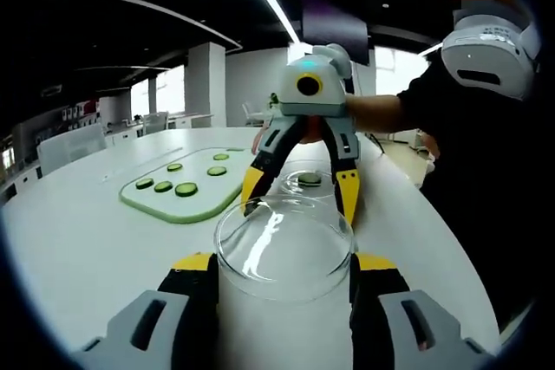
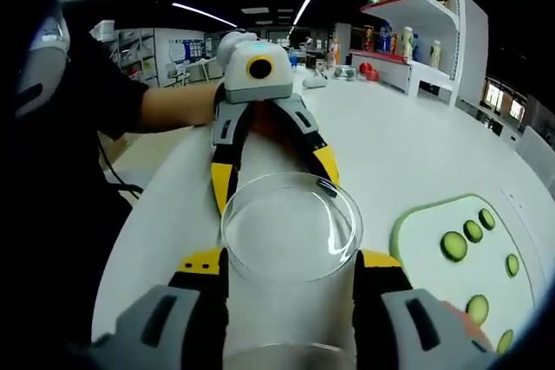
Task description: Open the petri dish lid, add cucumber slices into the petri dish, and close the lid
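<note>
The petri dish (image 1: 308, 181), just right of the green cutting board (image 1: 152, 201) on the white counter (image 1: 78, 240), holds one cucumber slice (image 1: 309, 178). Five more slices (image 1: 186, 189) lie on the board. The clear glass lid (image 1: 284, 249), off the dish and nearer than the board, is clamped between the left hand-held gripper (image 1: 284, 270) jaws. The right hand-held gripper (image 1: 299, 197) straddles the dish, jaws wide apart. Whether it grips cannot be told, as glass hides the contact.

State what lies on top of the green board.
Six cucumber slices lie spread over the green board. Whatever is beneath the board is covered.
</note>
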